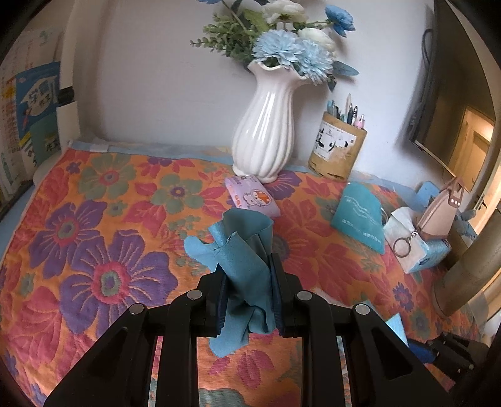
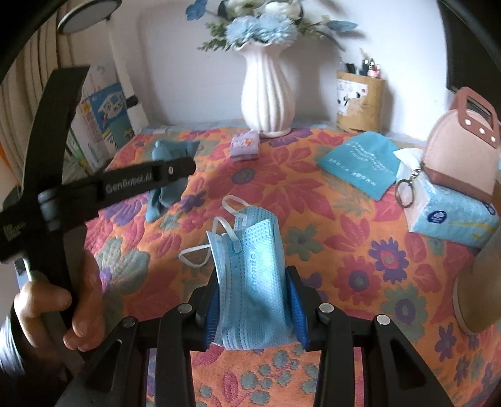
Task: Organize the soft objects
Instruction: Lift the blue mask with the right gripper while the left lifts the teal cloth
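Floral bedspread [image 1: 94,219] lies beneath; teal cloth [image 1: 247,247] is clamped in the left gripper [image 1: 247,300], face mask [image 2: 253,281] (upright) in the right gripper [image 2: 253,310], nearer the tissues [image 2: 451,213].

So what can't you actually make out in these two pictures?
- Lower part of the teal cloth, left wrist view: hidden between the left gripper fingers.
- Bottom of the face mask, right wrist view: behind the right gripper.
- Print on the teal pouch: too small to read.
- Tissue box: partly covered by the pink purse.
- Flowers: cut off by the top edge.
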